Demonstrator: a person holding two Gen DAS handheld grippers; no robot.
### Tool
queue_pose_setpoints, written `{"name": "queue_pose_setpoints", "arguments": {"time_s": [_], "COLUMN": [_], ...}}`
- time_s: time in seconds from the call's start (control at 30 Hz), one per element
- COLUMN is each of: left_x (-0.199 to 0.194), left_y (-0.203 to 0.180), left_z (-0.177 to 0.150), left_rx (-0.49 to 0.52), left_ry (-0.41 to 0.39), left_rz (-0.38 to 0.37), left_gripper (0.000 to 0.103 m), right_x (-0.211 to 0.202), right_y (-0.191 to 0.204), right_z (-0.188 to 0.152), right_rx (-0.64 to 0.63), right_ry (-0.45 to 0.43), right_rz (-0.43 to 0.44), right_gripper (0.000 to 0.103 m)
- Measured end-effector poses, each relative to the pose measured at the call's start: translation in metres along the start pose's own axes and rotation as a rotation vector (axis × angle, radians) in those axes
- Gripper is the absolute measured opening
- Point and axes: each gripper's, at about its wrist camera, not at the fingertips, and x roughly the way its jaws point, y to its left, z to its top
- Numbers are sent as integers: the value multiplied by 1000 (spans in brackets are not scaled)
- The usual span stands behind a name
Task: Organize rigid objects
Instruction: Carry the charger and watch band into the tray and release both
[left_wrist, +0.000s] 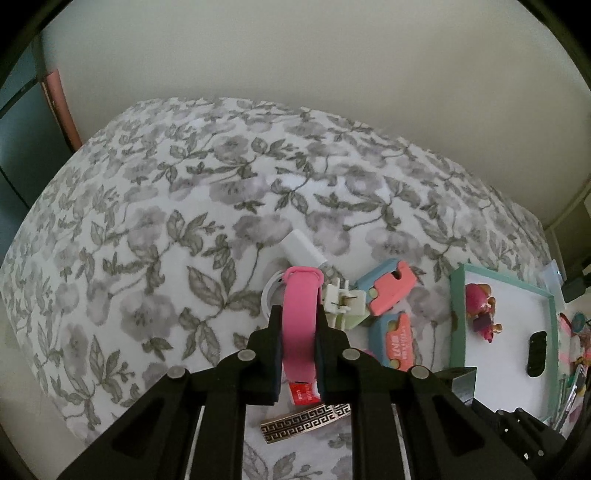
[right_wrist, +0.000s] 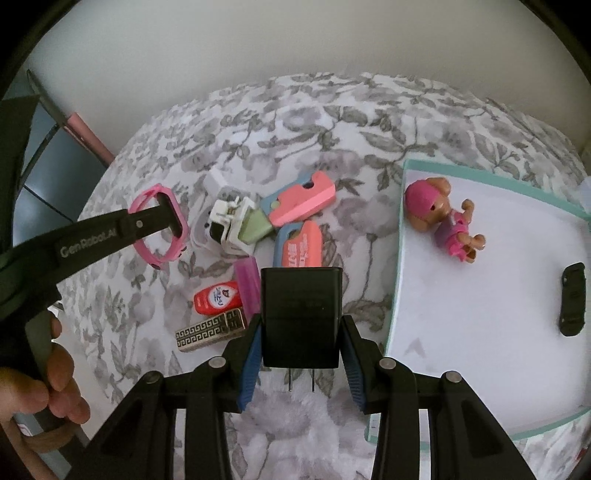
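Now left tool (left_wrist: 298, 341) clamped on pink band (left_wrist: 299, 325); right tool (right_wrist: 301, 341) clamped on black charger (right_wrist: 300, 314).

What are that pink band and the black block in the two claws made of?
The pink band looks like soft matte silicone or rubber: smooth, dull, bent into a loop. The black block looks like hard, slightly glossy plastic with sharp edges; the two thin prongs beneath it look metal, so probably a charger plug.
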Motion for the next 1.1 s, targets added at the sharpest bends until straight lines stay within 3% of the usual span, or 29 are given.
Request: {"name": "queue_pose_setpoints", "arguments": {"time_s": [0.4, 0.77, 1.1], "left_x": [-21, -28, -27], "left_y": [-47, -112, -176], "left_z": [-3, -22, -49], "left_rx": [96, 203, 346], "left_ry": [-45, -14, 18], "left_rz": [-77, -186, -236], "left_gripper": [15, 15, 15], "right_x": [-24, -43, -52], "right_y": [-28, -105, -166], "right_z": [4, -6, -28], "right_rx": [70, 261, 389], "right_ry": [-42, -41, -19], "right_rz": [-46, -145, -255], "right_gripper": [42, 42, 42]}}
